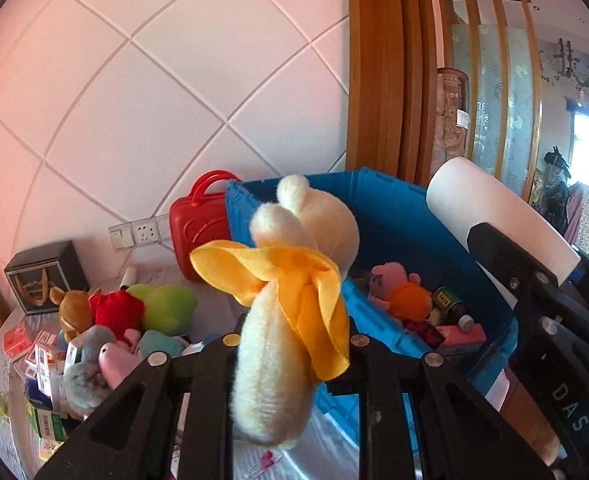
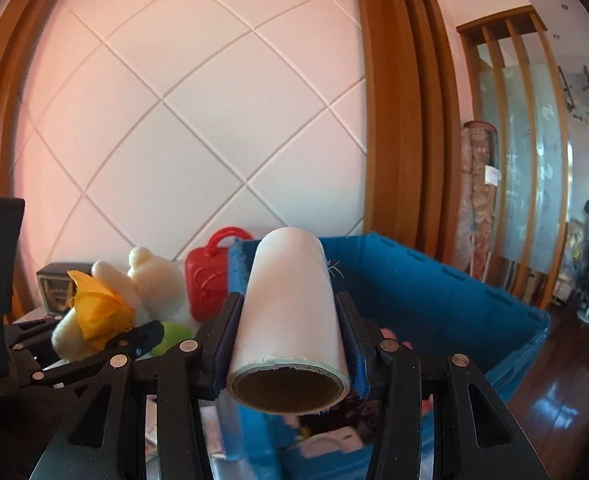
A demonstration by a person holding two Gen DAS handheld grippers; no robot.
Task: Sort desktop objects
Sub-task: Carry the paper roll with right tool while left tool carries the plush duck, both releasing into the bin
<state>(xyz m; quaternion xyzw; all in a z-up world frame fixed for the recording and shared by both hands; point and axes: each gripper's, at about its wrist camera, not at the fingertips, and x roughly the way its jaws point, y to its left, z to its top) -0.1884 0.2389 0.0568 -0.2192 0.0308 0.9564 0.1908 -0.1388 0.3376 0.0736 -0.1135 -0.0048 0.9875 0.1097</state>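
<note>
- The plush toy (image 1: 294, 264) is showing cream fur, with a bright yellow satin ribbon (image 1: 294, 292) tied around it.
- The crate (image 1: 394, 216) is showing solid blue walls.
- The little case (image 1: 198, 228) is gleaming red (handle included).
- The roll (image 2: 290, 312) is looking pale pinkish-white, with a brown cardboard core.
- The pig doll (image 1: 398, 284) is wearing pink and orange.
- The wall panel (image 1: 154, 100) is showing white, crossed by a diamond grid of grooves.
- The left tool (image 1: 294, 344) and right tool (image 2: 290, 332) are showing black.

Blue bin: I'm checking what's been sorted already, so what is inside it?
Inside the blue bin: a pink plush pig, a small green can and a pink box. The cream plush hides its left part.
</note>
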